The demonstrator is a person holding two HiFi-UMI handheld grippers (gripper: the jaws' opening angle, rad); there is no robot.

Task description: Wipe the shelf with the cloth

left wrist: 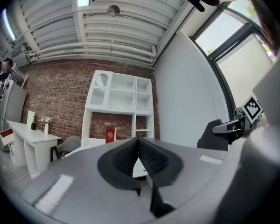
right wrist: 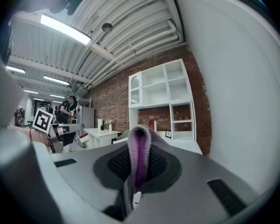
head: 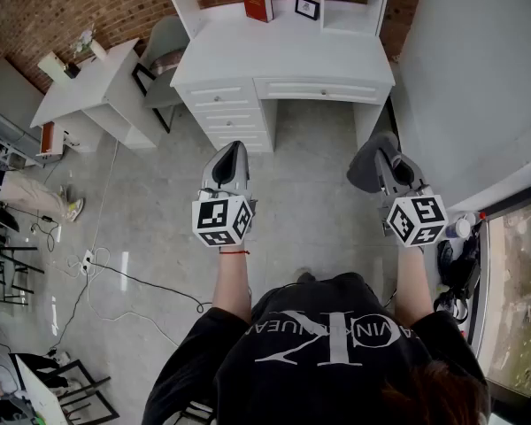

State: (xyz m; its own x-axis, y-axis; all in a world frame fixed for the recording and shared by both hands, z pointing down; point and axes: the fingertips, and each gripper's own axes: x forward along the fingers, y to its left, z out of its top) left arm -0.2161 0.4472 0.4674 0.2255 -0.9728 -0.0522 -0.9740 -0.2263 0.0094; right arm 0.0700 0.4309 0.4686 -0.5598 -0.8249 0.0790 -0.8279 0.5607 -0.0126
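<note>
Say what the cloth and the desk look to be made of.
Cloth: soft fleecy fabric, probably microfibre; fuzzy nap, grey outside, purple inside the fold.
Desk: likely painted wood or board; smooth, matte white, panelled drawers.

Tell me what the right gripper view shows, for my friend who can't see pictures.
The right gripper is shut on a folded grey-and-purple cloth that sticks up between its jaws. Beyond it, a white shelf unit stands over a white desk, against a brick wall.
</note>
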